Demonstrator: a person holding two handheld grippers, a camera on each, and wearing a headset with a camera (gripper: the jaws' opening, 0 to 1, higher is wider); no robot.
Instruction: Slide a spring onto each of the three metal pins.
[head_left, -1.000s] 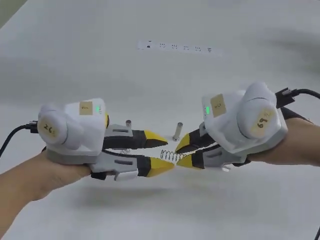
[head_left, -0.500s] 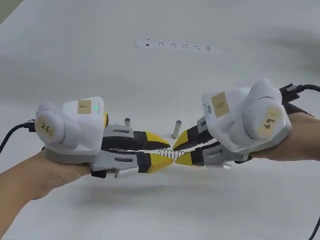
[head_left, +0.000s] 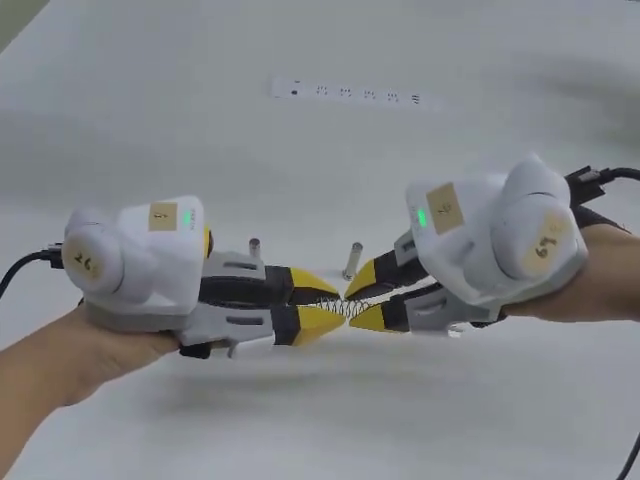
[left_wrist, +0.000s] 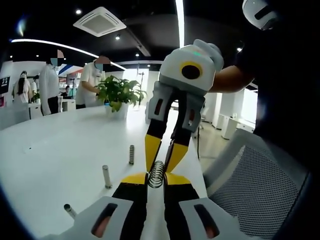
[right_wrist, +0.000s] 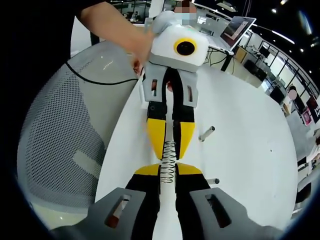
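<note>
We reckon it's a handover: left gripper (head_left: 336, 304) and right gripper (head_left: 356, 306) both clenched on the small coiled steel spring (right_wrist: 168, 159), just in front of the upright metal pin (head_left: 352, 260), so next one lets go.
</note>
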